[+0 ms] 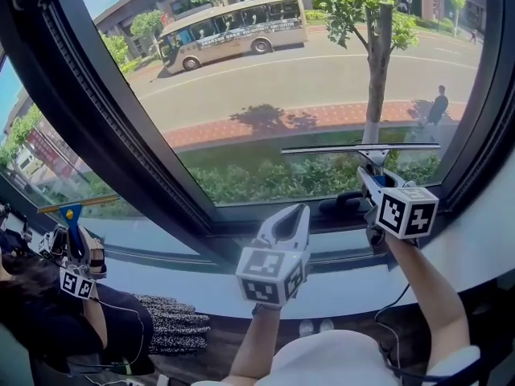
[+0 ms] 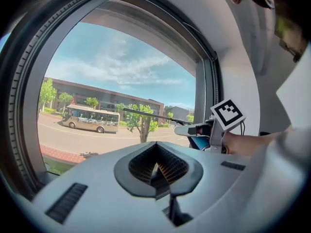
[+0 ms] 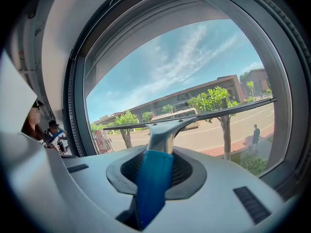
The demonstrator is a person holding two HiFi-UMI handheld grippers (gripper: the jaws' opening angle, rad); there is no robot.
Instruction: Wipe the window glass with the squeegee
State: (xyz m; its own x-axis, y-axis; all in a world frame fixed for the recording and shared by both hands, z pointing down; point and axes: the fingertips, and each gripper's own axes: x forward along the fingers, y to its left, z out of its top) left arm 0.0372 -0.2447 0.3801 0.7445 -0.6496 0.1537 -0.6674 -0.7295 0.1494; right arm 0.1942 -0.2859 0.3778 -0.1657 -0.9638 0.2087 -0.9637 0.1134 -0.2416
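Lying level before the lower window glass [image 1: 273,87], the squeegee [image 1: 360,149] has its blue handle clamped in the right gripper [image 3: 154,171]. Left gripper [image 2: 156,171], jaws together and empty, hangs near the sill [image 1: 173,238].

The left tongs [image 1: 296,214] and right tongs [image 1: 367,174] are pale grey shells with dark ribbed pads, each bearing a white cube [image 1: 270,276] of black square markers, with a thin black cable [image 1: 385,312] beside a white shirt [image 1: 322,362].
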